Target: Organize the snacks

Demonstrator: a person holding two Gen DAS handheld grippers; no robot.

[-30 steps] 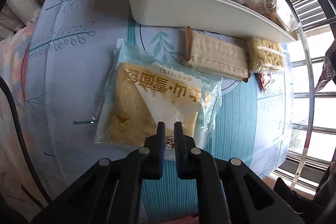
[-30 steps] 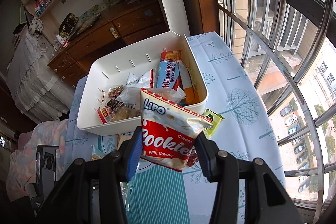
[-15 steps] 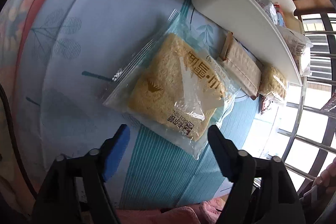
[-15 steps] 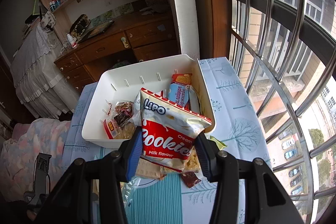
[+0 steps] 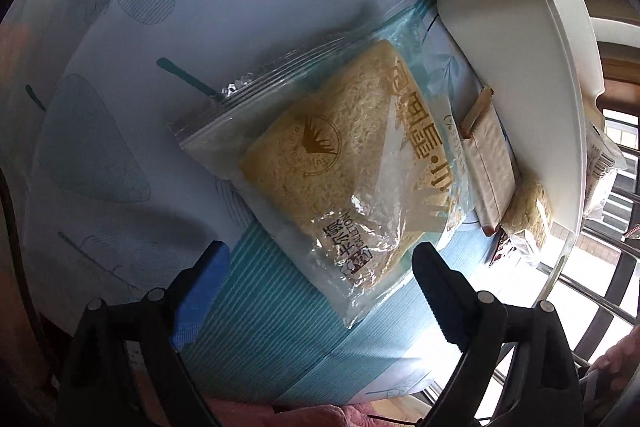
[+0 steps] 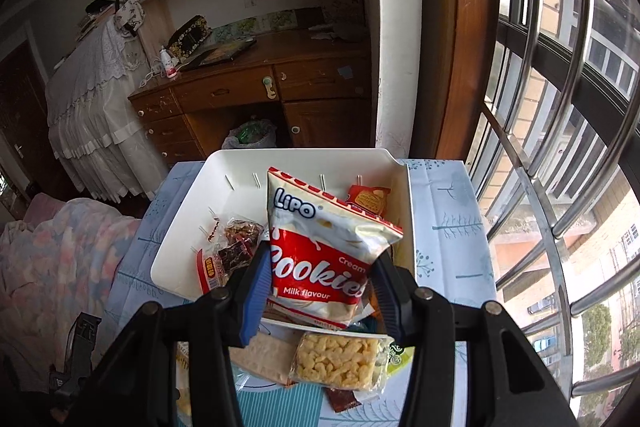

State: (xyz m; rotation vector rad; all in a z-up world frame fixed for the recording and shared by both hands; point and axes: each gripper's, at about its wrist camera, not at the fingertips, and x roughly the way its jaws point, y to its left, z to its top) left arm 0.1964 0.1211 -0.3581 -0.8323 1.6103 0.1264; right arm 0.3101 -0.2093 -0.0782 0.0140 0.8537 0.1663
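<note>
Meanwhile, the right hand-held gripper (image 6: 320,291) is clamping a Lipo cookies pack (image 6: 324,251) over the part-filled white bin (image 6: 184,239), while the left hand-held gripper (image 5: 320,267), jaws opening and unloaded, is straddling a bagged bread slice (image 5: 340,163) lying on the table (image 5: 200,7) beside other snacks yet unsorted.

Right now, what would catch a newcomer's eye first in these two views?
The red and white Lipo cookies bag, pinched upright in the right tongs in front of the white bin of snacks. Next, the clear-wrapped toast slice lying flat on the leaf-print tablecloth beside the bin, with the left tongs opening just short of it.
</note>
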